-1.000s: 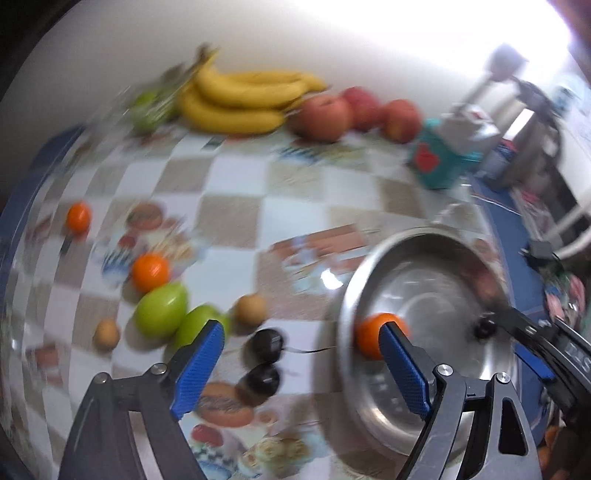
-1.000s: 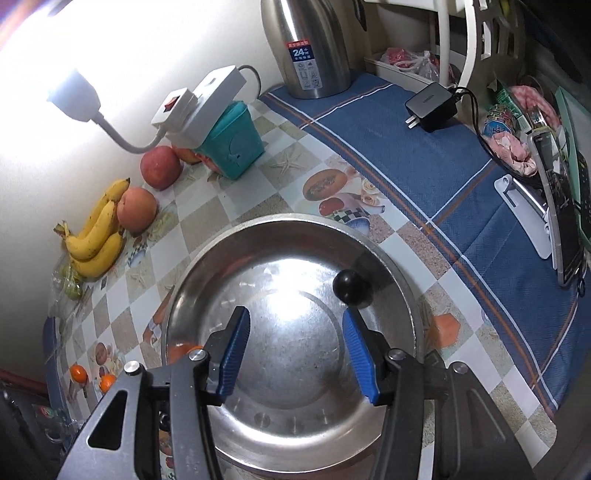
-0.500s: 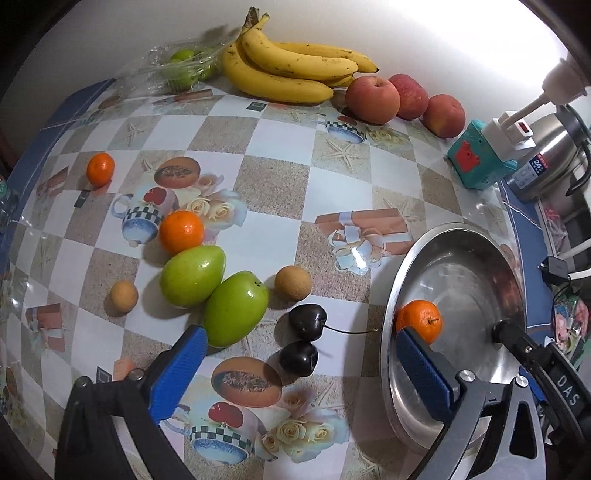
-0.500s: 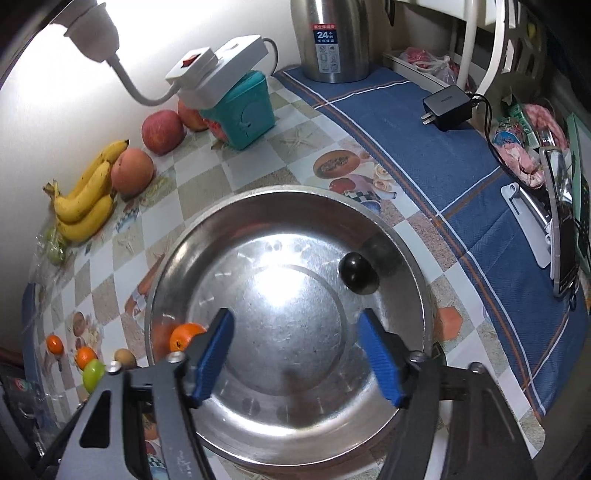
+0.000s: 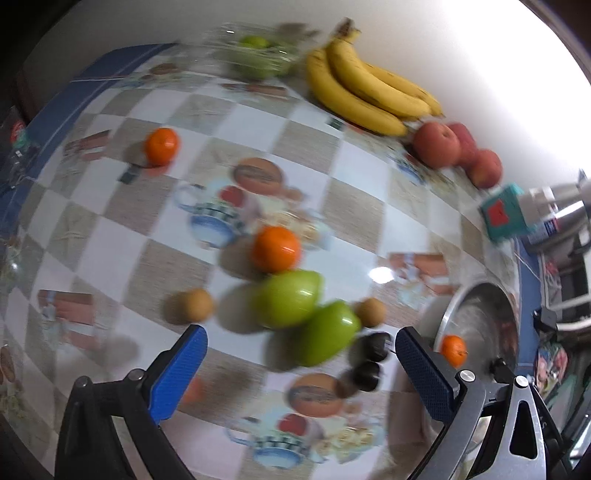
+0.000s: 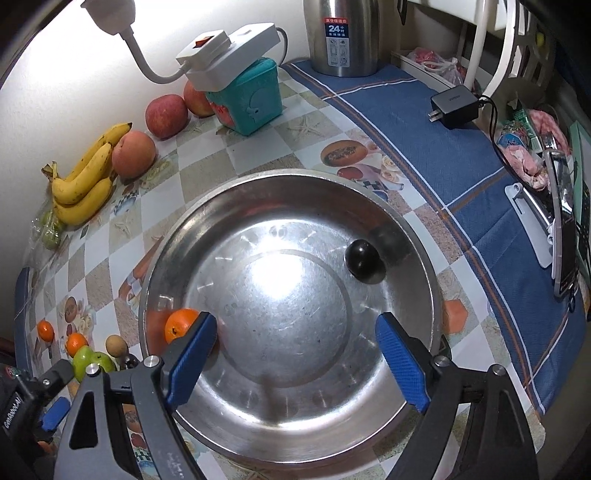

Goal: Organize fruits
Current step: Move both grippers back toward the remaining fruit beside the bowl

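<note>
My left gripper [image 5: 301, 354] is wide open above the checked tablecloth, empty, with two green fruits [image 5: 306, 314] and two dark cherries [image 5: 369, 360] lying between and just beyond its fingers. An orange [image 5: 276, 248] sits behind the green pair, another orange [image 5: 161, 145] far left. Two small brown fruits [image 5: 194, 305] flank the green ones. My right gripper [image 6: 295, 336] hovers over the steel bowl [image 6: 417, 236], its jaws opening, nothing between them. In the bowl lie an orange [image 6: 179, 326] by the left finger and a dark cherry [image 6: 362, 257].
Bananas [image 5: 365, 92], red apples [image 5: 437, 144] and a bag of green fruit [image 5: 258, 55] line the wall. A teal box [image 6: 251, 99] carries a white power strip [image 6: 229, 51]. A steel kettle [image 6: 343, 33], charger [image 6: 454, 105] and clutter sit on the blue cloth [image 6: 424, 147].
The left gripper swung left, away from the bowl, and now stands over the green fruits and cherries. The right gripper's jaws spread wider above the bowl; the cherry stays where it lay.
</note>
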Demonstrator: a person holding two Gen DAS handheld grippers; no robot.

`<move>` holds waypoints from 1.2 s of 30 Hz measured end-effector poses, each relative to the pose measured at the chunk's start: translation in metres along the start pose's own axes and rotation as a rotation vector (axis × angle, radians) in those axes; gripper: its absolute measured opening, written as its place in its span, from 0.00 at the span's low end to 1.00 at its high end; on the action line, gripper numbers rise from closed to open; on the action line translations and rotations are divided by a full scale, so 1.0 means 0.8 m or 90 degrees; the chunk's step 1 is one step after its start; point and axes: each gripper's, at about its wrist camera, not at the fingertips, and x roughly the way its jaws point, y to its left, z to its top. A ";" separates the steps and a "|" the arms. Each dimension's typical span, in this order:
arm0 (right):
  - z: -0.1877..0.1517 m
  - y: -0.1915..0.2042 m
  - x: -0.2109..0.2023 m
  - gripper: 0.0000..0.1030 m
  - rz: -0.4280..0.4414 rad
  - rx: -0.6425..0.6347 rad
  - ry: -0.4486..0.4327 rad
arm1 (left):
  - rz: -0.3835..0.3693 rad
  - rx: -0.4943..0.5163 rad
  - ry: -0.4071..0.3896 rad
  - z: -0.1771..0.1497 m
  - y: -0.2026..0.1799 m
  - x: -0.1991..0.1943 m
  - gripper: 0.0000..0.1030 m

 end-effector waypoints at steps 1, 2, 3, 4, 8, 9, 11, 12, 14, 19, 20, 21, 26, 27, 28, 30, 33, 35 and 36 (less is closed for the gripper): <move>0.000 0.000 0.001 0.86 0.000 0.002 0.001 | 0.003 -0.002 -0.005 0.001 0.005 -0.002 1.00; 0.000 0.000 0.001 0.86 0.000 0.003 0.002 | 0.005 -0.002 -0.010 0.004 0.010 -0.005 1.00; -0.001 0.000 0.001 0.86 0.000 0.003 0.003 | 0.008 0.003 -0.017 0.006 0.014 -0.008 1.00; -0.002 0.001 0.002 0.86 -0.001 0.003 0.005 | 0.011 0.008 -0.021 0.008 0.017 -0.010 1.00; -0.005 0.005 0.003 0.86 -0.004 -0.003 0.007 | 0.039 0.058 -0.038 0.012 0.021 -0.017 1.00; -0.006 0.007 0.003 0.86 -0.003 -0.004 0.007 | 0.054 0.078 -0.042 0.013 0.021 -0.018 1.00; -0.007 0.009 0.004 0.96 -0.003 -0.006 0.008 | 0.082 0.106 -0.050 0.014 0.024 -0.018 1.00; -0.008 0.011 0.004 0.96 -0.003 -0.007 0.007 | 0.099 0.121 -0.054 0.015 0.025 -0.017 1.00; -0.009 0.015 0.003 0.96 -0.002 -0.010 0.005 | 0.132 0.153 -0.060 0.016 0.028 -0.015 1.00; -0.011 0.027 0.001 0.96 -0.002 -0.021 -0.003 | 0.176 0.192 -0.062 0.018 0.047 -0.008 1.00; -0.011 0.030 0.000 0.96 -0.005 -0.025 -0.006 | 0.171 0.187 -0.061 0.019 0.051 -0.009 1.00; -0.012 0.035 -0.003 0.97 -0.007 -0.032 -0.012 | 0.162 0.176 -0.060 0.021 0.058 -0.010 1.00; -0.015 0.065 -0.013 0.97 0.006 -0.076 -0.033 | 0.150 0.139 -0.066 0.029 0.084 -0.016 1.00; -0.016 0.072 -0.015 0.97 0.010 -0.084 -0.034 | 0.151 0.132 -0.067 0.030 0.090 -0.017 1.00; -0.017 0.079 -0.016 0.97 0.015 -0.091 -0.033 | 0.152 0.124 -0.067 0.031 0.095 -0.018 1.00; -0.022 0.094 -0.019 0.97 0.031 -0.108 -0.030 | 0.156 0.112 -0.071 0.033 0.105 -0.022 1.00; -0.032 0.122 -0.026 0.97 0.052 -0.148 -0.041 | 0.163 0.086 -0.080 0.037 0.123 -0.028 1.00; -0.040 0.140 -0.031 0.97 0.070 -0.176 -0.046 | 0.170 0.066 -0.084 0.039 0.135 -0.032 1.00; -0.043 0.149 -0.033 0.97 0.081 -0.186 -0.046 | 0.171 0.056 -0.086 0.040 0.141 -0.034 1.00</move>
